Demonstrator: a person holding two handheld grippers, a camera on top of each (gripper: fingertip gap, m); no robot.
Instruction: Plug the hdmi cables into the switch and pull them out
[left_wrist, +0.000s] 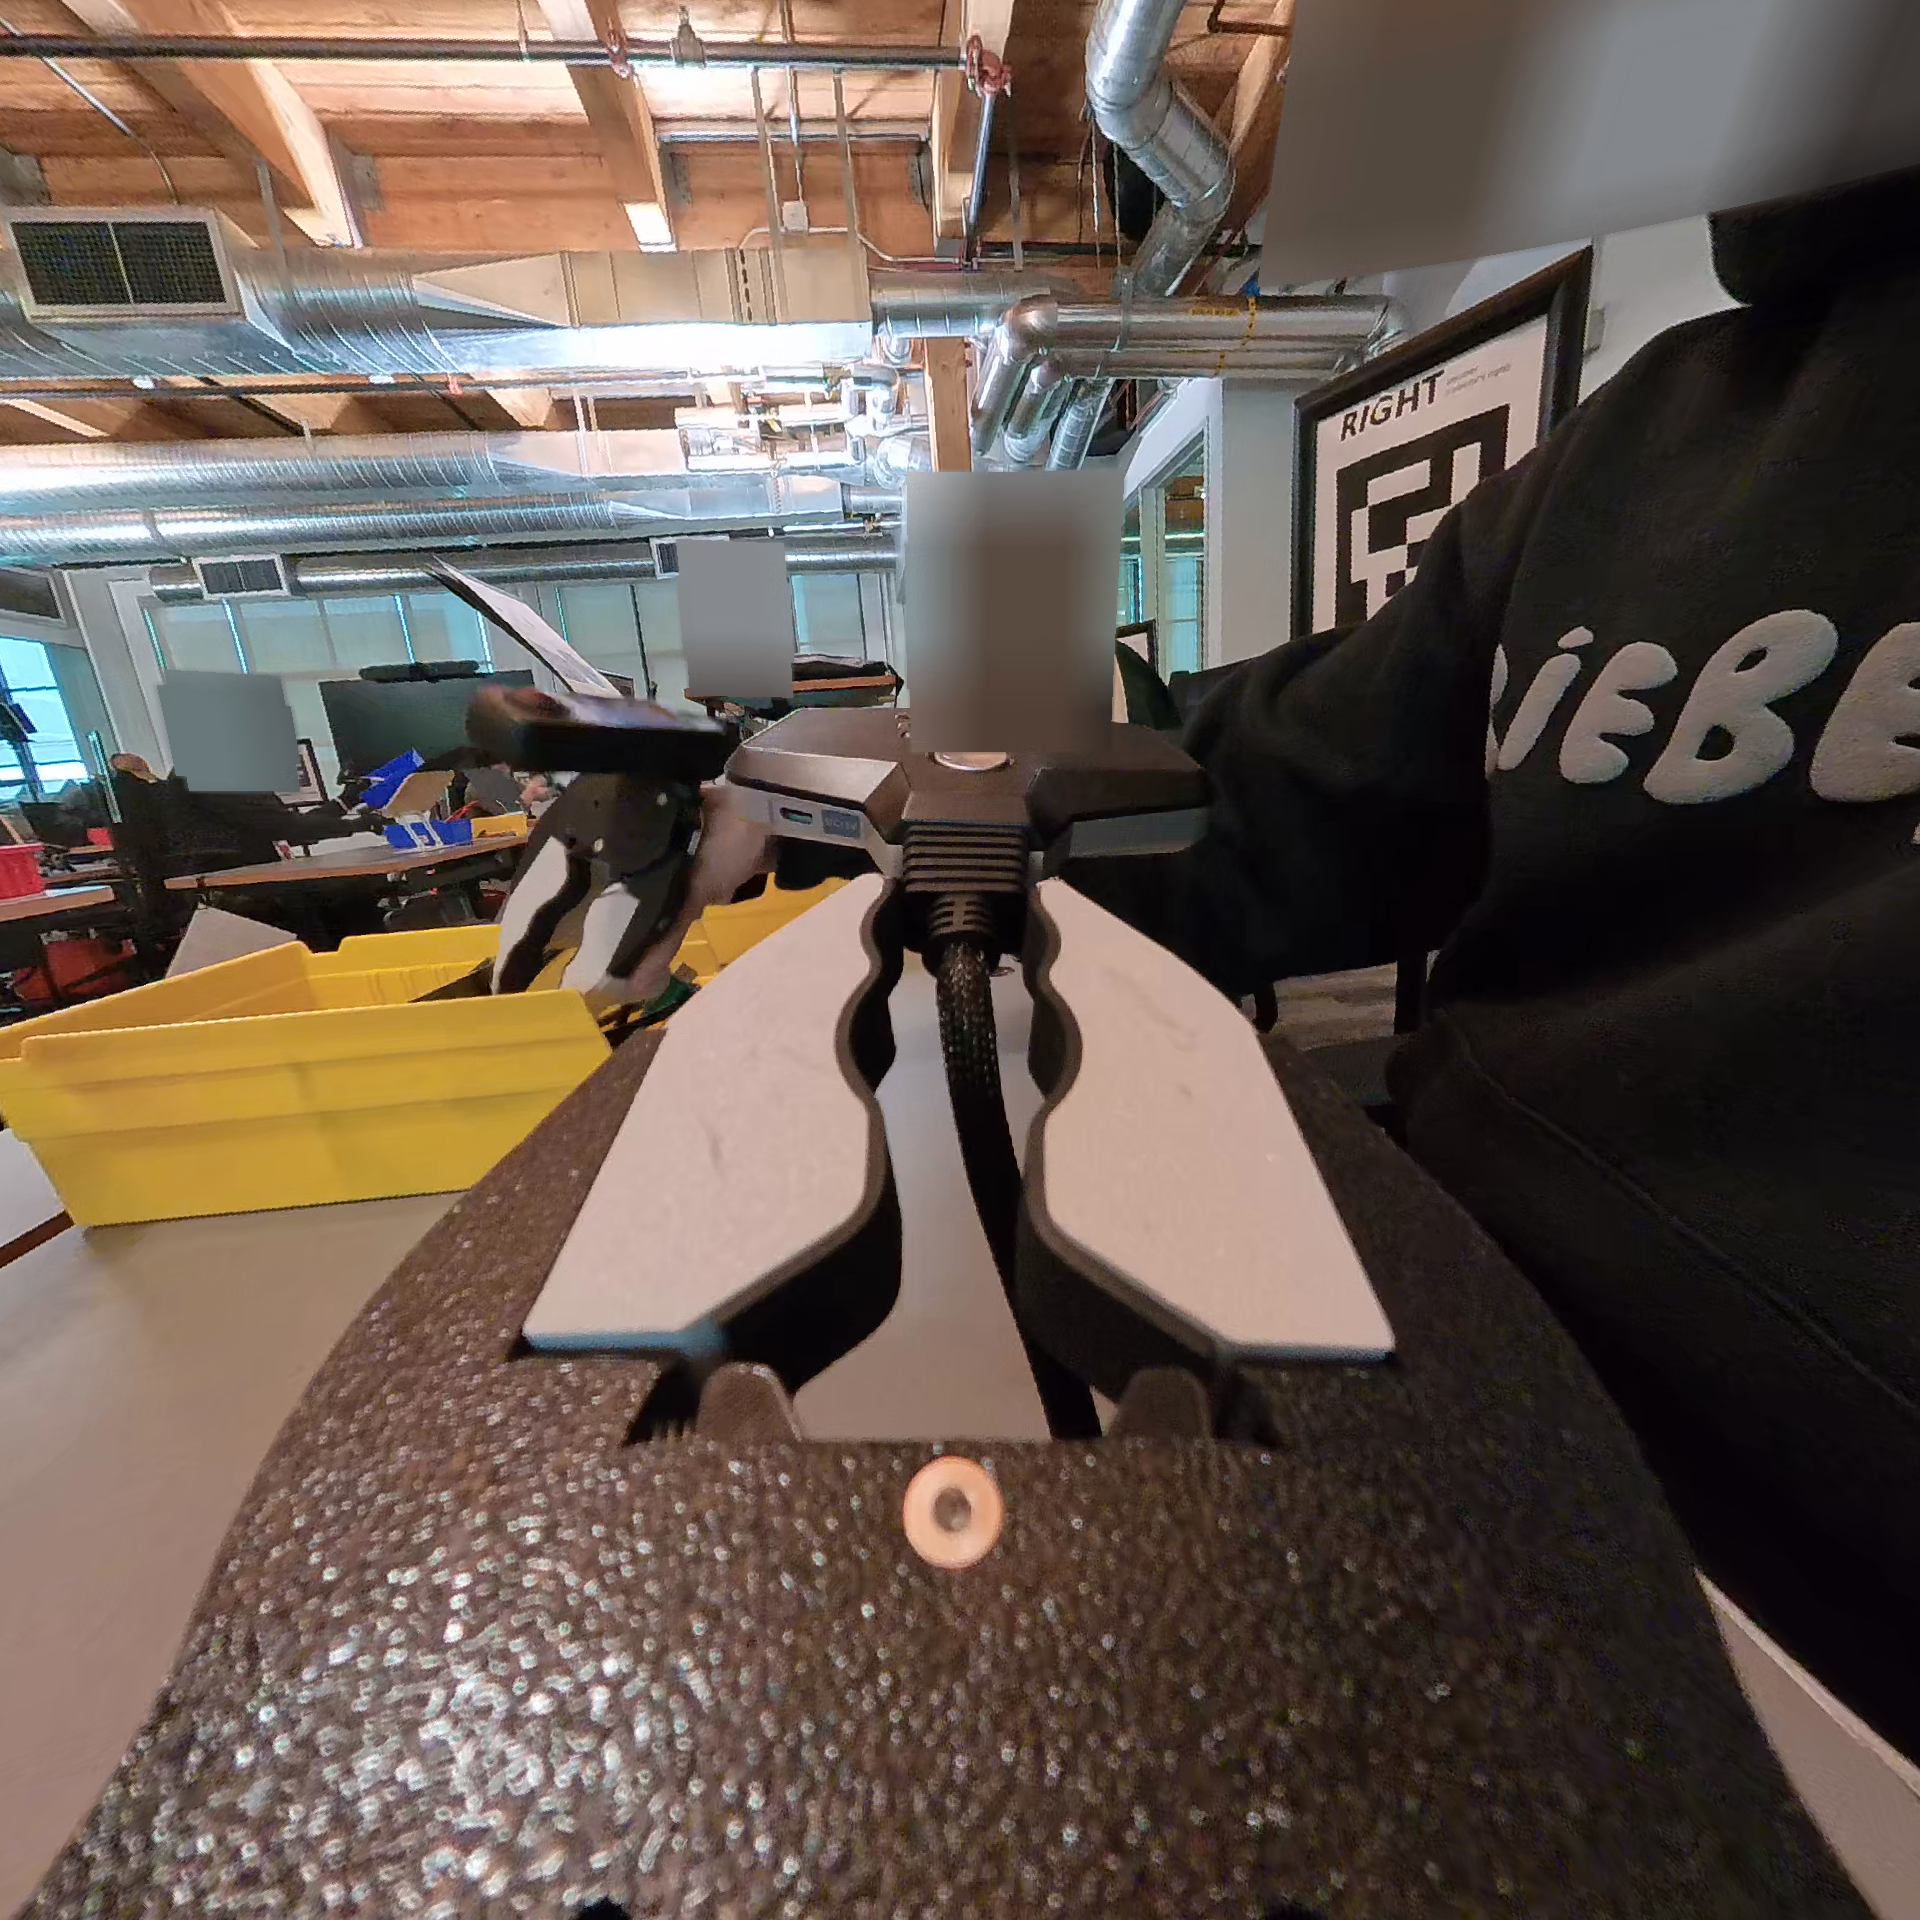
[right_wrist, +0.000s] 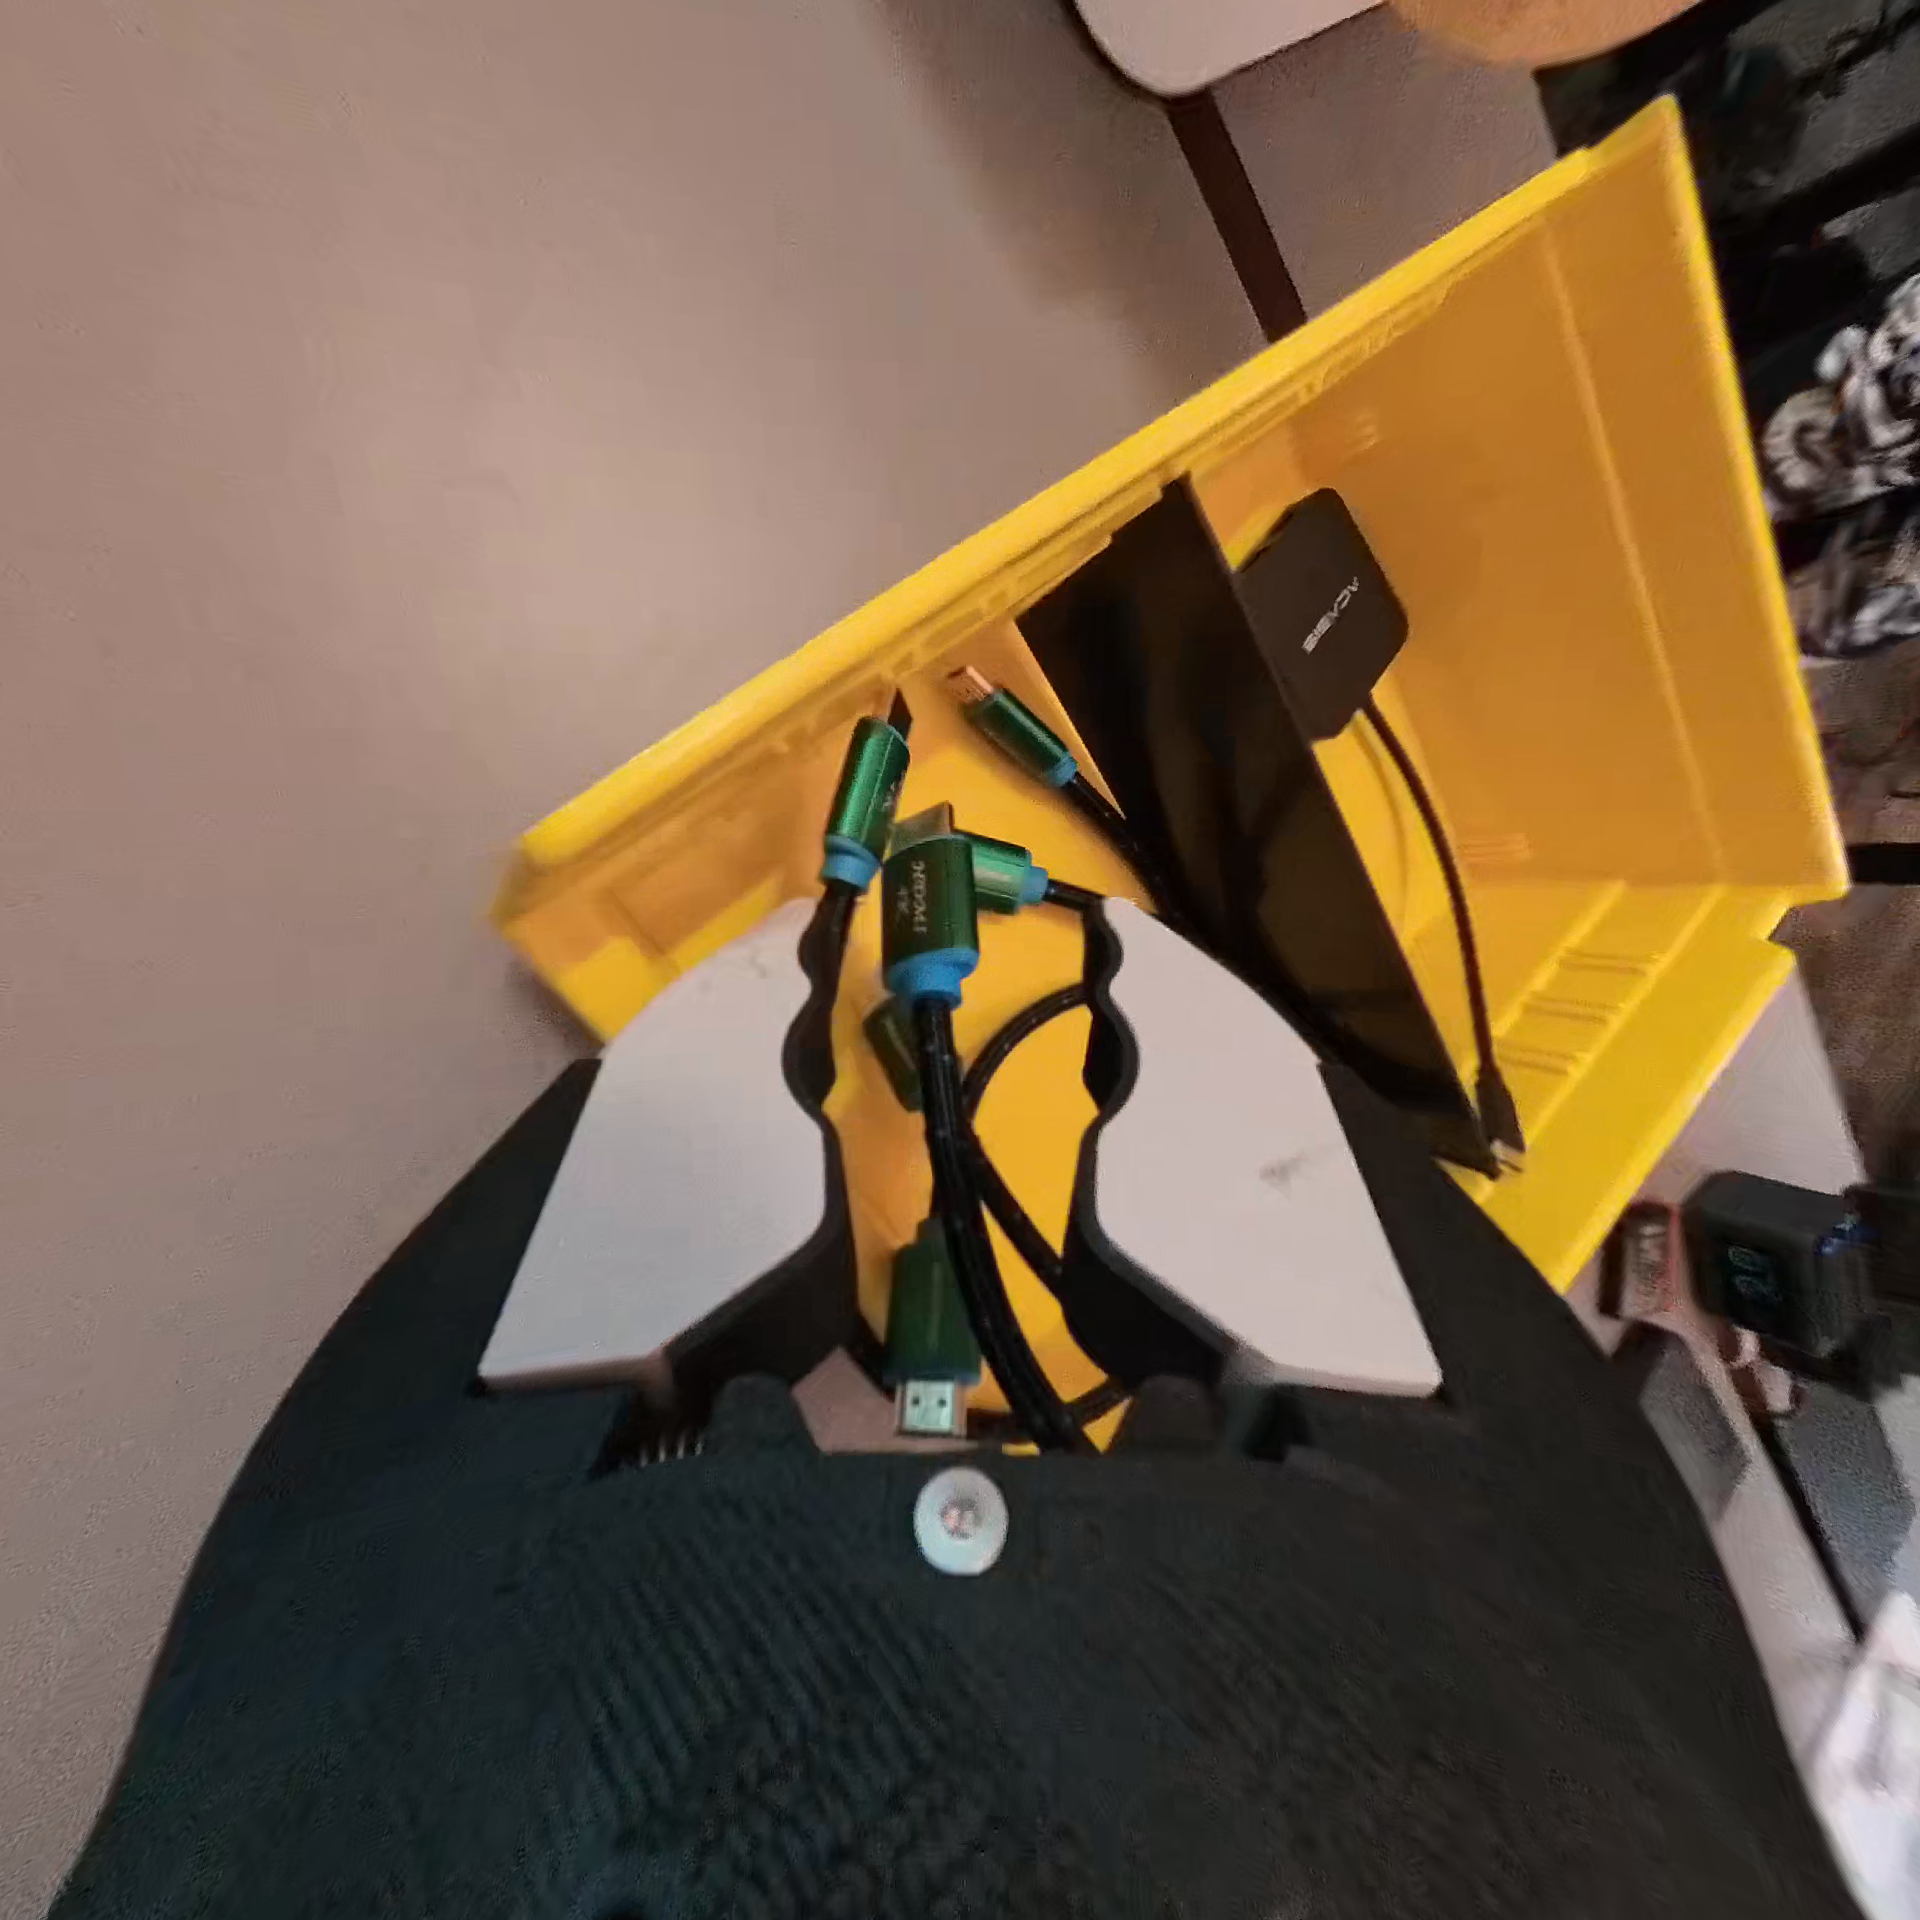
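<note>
In the left wrist view my left gripper (left_wrist: 961, 904) is shut on the ribbed boot of the switch (left_wrist: 1091, 779), a dark grey box with a round button, held up in the air. Its braided black cable (left_wrist: 966, 1039) runs back between the fingers. My right gripper (left_wrist: 582, 935) shows farther left, pointing down into the yellow bin (left_wrist: 312, 1081). In the right wrist view my right gripper (right_wrist: 956, 935) is open over the bin (right_wrist: 1455, 416). A green HDMI plug with a blue collar (right_wrist: 925, 914) lies between the fingertips. More green plugs (right_wrist: 868, 774) (right_wrist: 930, 1320) lie among tangled black cables.
A black divider (right_wrist: 1174, 779) splits the bin; a second black box (right_wrist: 1320, 613) with thin cables lies behind it. The bin rests on a beige table (right_wrist: 416, 416). A person's black sweatshirt (left_wrist: 1662, 935) fills the right side. Dark gear (right_wrist: 1766, 1278) sits beyond the bin.
</note>
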